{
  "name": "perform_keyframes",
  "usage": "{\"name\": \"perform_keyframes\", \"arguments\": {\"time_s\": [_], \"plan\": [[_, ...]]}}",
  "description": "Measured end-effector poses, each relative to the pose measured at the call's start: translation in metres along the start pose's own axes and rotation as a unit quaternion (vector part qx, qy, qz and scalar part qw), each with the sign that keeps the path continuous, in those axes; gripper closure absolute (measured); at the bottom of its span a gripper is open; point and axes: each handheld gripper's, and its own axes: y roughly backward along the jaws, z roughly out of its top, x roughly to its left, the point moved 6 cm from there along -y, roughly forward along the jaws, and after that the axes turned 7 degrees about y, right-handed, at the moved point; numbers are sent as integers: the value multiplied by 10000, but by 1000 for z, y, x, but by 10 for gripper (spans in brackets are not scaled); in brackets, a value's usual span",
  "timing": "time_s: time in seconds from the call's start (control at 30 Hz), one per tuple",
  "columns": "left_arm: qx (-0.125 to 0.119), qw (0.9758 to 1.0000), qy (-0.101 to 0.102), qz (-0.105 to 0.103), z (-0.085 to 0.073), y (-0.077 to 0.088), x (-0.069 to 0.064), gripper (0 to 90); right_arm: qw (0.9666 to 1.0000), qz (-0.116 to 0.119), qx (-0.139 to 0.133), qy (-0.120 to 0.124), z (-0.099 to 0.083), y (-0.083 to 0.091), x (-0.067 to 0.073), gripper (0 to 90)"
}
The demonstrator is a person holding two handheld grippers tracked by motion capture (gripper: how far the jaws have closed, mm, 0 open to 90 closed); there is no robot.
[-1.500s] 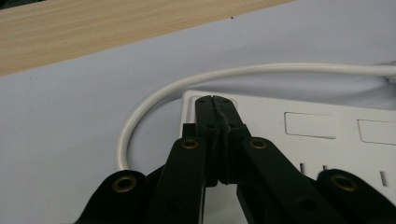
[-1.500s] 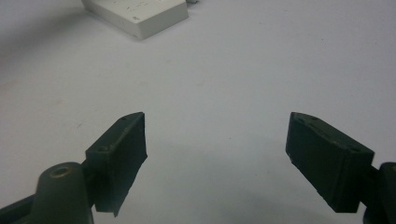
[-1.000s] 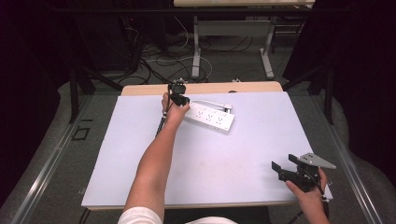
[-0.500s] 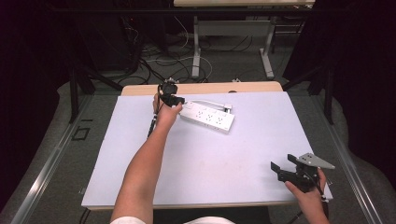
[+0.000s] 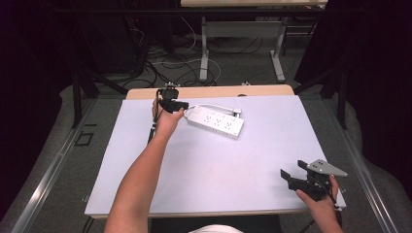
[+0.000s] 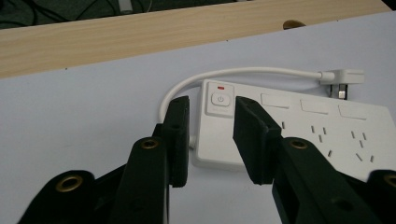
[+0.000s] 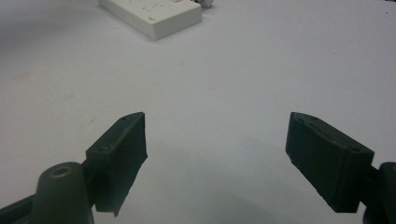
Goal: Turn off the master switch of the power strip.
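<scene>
A white power strip (image 5: 216,121) lies flat at the back of the table, with its short cord (image 6: 233,73) looping round to a white plug (image 6: 343,77) beside it. My left gripper (image 5: 182,105) hovers at the strip's left end. In the left gripper view its jaws (image 6: 212,135) stand a little apart, and the power button (image 6: 220,99) with a red mark above it shows between them; nothing is held. My right gripper (image 5: 286,177) rests near the front right corner, wide open (image 7: 215,154) over bare surface, with the strip's end (image 7: 154,16) far ahead.
A white sheet (image 5: 218,170) covers the table, and a strip of bare wood (image 5: 209,91) shows along the back edge. Behind the table are metal legs and loose cables on the floor. The person's left forearm (image 5: 141,174) lies across the left half.
The left hand and its gripper have shifted slightly left at the strip's switch end. The right gripper has stayed where it was.
</scene>
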Motion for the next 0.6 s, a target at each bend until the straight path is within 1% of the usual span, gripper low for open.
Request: {"name": "perform_keyframes", "arguments": {"time_s": [0.03,0.1,0.13,0.17,0.2,0.3,0.37,0.4,0.5,0.53,0.57,0.6], "plan": [[1,10000,-23,-44,-1,2,0,647,10000,24,61,4,0,1,0,199],[-19,10000,-54,-59,-2,6,-1,630,10000,24,54,25,0,1,1,199],[17,9999,-80,-90,-3,7,-2,622,10000,53,41,45,0,1,1,198],[16,9999,-50,-102,-5,8,-3,615,9999,65,47,73,1,1,2,199],[18,9999,-115,-100,-6,10,-3,600,10000,84,17,37,1,0,3,199],[-46,9996,-226,-154,-8,15,-6,576,9999,126,7,75,1,-1,4,199],[-21,9993,-337,-151,-10,17,-8,558,9999,90,-6,81,1,-2,3,199],[-25,9991,-394,-147,-10,19,-9,549,9999,95,51,44,0,-1,3,198],[-37,9981,-578,-197,-11,22,-11,539,9999,80,65,19,0,-1,2,199],[-4,9980,-602,-205,-12,23,-12,537,9999,97,73,21,0,-1,3,198],[3,9977,-637,-216,-12,24,-14,537,9999,118,25,26,1,-2,4,199],[3,9974,-688,-225,-13,26,-15,535,9999,95,69,116,1,-1,3,199]]}}
